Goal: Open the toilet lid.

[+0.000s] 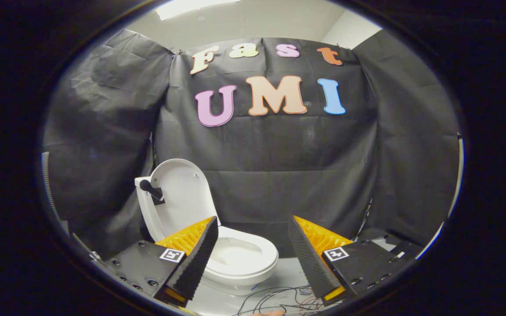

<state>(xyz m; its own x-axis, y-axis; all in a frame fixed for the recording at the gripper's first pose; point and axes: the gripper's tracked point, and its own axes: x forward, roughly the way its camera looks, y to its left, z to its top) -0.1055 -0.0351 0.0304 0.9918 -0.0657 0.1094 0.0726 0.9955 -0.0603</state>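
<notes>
- The gripper (253, 245) holds nothing; its two fingers stand wide apart, with open floor between them.
- The toilet (235, 259) stands beyond the fingers, toward the left one, on a pale floor (288, 276) against the black cloth wall (279, 175).
- The toilet lid (187, 193) is already up, leaning back nearly upright, its pale underside facing the camera.
- The seat ring (266, 256) lies down over the bowl; the left finger (191, 259) covers its near left part.
- A dark handle-like piece (149, 188) sticks out at the lid's left edge; what it is fixed to is hard to make out.
- Thin wires (279, 296) lie tangled on the floor between the fingers, cut off at the bottom.
- Each finger base carries a small square black-and-white marker (171, 255); no readable writing on it.
- No brand shows on the toilet.
</notes>
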